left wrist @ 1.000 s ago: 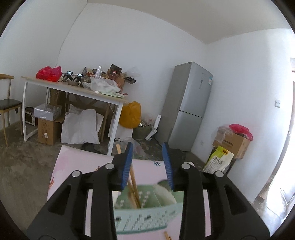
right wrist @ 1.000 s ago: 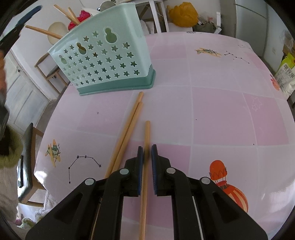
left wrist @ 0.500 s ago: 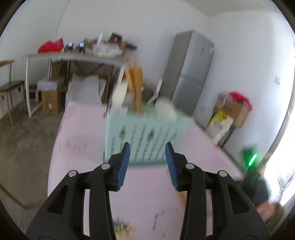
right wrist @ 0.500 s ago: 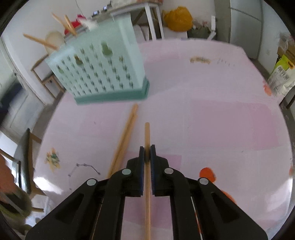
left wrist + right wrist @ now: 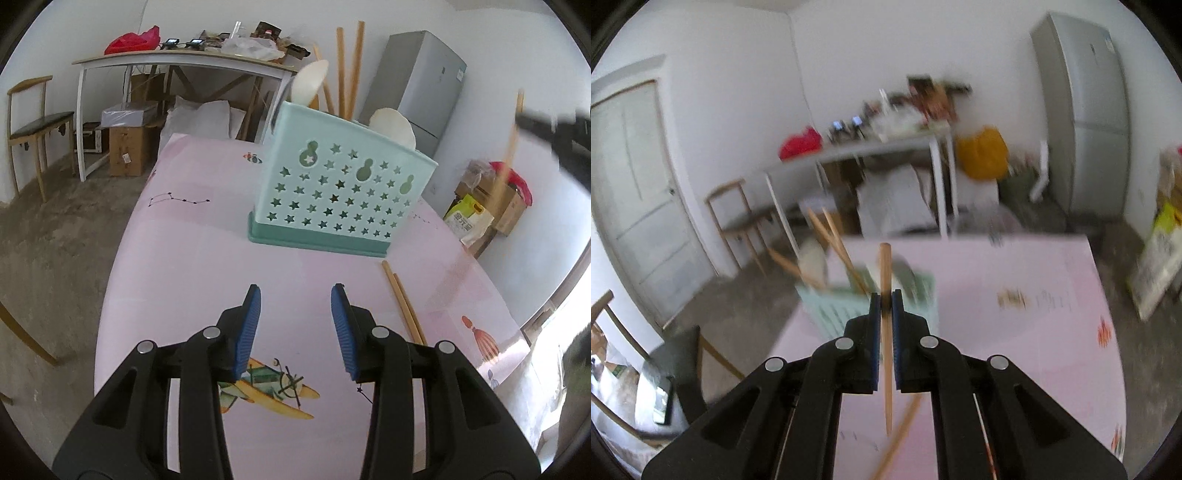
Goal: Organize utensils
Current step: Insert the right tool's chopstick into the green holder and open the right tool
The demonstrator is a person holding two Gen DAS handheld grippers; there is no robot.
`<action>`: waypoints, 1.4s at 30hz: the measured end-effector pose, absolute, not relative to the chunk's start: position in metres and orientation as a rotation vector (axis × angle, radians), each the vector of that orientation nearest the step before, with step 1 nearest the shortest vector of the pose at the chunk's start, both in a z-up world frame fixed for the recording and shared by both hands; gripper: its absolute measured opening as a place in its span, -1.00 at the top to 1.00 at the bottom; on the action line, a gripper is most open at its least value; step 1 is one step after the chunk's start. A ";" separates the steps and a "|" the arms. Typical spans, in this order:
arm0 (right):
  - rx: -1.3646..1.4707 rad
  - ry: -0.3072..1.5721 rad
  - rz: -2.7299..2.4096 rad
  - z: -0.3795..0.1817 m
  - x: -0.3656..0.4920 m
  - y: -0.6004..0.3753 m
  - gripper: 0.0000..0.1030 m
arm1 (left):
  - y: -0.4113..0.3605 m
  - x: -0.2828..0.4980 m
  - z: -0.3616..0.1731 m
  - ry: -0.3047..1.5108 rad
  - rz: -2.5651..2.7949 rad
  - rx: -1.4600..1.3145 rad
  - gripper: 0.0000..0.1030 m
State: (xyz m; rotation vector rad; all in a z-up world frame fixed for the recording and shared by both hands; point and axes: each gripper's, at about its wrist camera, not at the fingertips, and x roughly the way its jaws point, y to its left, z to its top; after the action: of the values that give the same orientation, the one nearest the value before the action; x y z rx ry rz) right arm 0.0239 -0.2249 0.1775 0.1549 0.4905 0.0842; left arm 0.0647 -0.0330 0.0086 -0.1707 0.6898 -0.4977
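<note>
A mint green utensil holder point(image 5: 343, 192) with star holes stands on the pink table point(image 5: 192, 258); it holds chopsticks and white spoons. It shows blurred in the right wrist view point(image 5: 842, 302). My left gripper point(image 5: 295, 325) is open and empty above the table, in front of the holder. Two wooden chopsticks point(image 5: 402, 302) lie on the table to its right. My right gripper point(image 5: 885, 306) is shut on one wooden chopstick point(image 5: 885, 266), lifted above the table and upright; it appears blurred at the upper right of the left wrist view point(image 5: 509, 147).
A cluttered white desk point(image 5: 177, 59), cardboard boxes point(image 5: 125, 151), a wooden chair point(image 5: 33, 122) and a grey fridge point(image 5: 424, 85) stand beyond the table. More boxes and bags point(image 5: 491, 206) sit on the floor at right. A door point(image 5: 635, 177) is at left.
My right gripper has lifted one chopstick off the table and raised it upright. My left gripper has pulled back from above the holder and lowered, staying open.
</note>
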 end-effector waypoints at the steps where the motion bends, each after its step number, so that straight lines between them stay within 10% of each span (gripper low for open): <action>1: 0.149 0.470 0.092 0.185 0.027 -0.222 0.88 | -0.032 0.066 0.010 0.688 -0.495 -0.176 0.28; 15: 0.075 0.313 0.192 0.280 0.100 -0.193 0.88 | -0.023 0.074 0.001 0.727 -0.448 -0.191 0.28; 29: -0.057 0.558 0.099 0.191 0.151 -0.180 0.84 | -0.032 0.088 0.006 0.865 -0.262 0.010 -0.12; 33: -0.008 0.545 0.074 0.185 0.135 -0.197 0.30 | -0.032 0.090 0.011 0.876 -0.204 0.050 -0.23; 42: 0.122 0.505 0.031 0.179 0.068 -0.242 0.11 | -0.031 0.089 0.014 0.889 -0.147 0.090 -0.34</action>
State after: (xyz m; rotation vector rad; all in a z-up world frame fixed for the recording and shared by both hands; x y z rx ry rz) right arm 0.0682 -0.2416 0.1786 0.1222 0.5054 0.0311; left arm 0.0887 -0.0315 0.0136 0.0899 0.8888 -0.1470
